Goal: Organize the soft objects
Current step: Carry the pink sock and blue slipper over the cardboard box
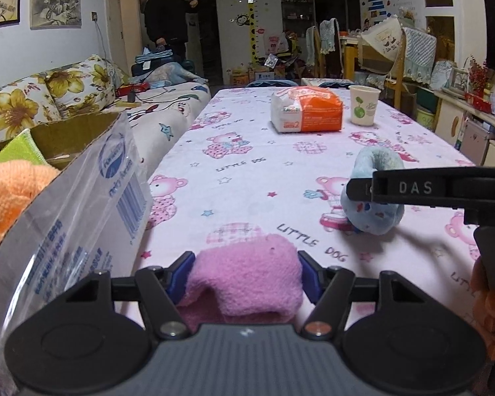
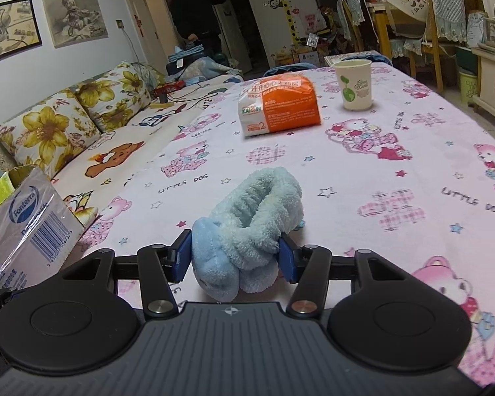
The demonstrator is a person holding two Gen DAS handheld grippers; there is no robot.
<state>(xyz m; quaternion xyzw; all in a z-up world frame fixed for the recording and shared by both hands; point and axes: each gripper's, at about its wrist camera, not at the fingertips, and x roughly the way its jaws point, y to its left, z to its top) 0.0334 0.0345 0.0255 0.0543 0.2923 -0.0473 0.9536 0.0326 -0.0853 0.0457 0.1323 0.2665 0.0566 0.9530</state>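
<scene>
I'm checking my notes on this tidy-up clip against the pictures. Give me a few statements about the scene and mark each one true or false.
1. The left gripper has a pink fleece cloth between its jaws. True.
2. The right gripper is closed on the paper cup. False: it grips a light blue plush toy; the cup stands apart, farther down the table.
3. The orange and white pack lies on the table beside the cup. True.
4. The cup lies tipped on its side. False: it stands upright.
5. The cardboard box on the left holds only blue items. False: a green cloth shows inside it.
</scene>
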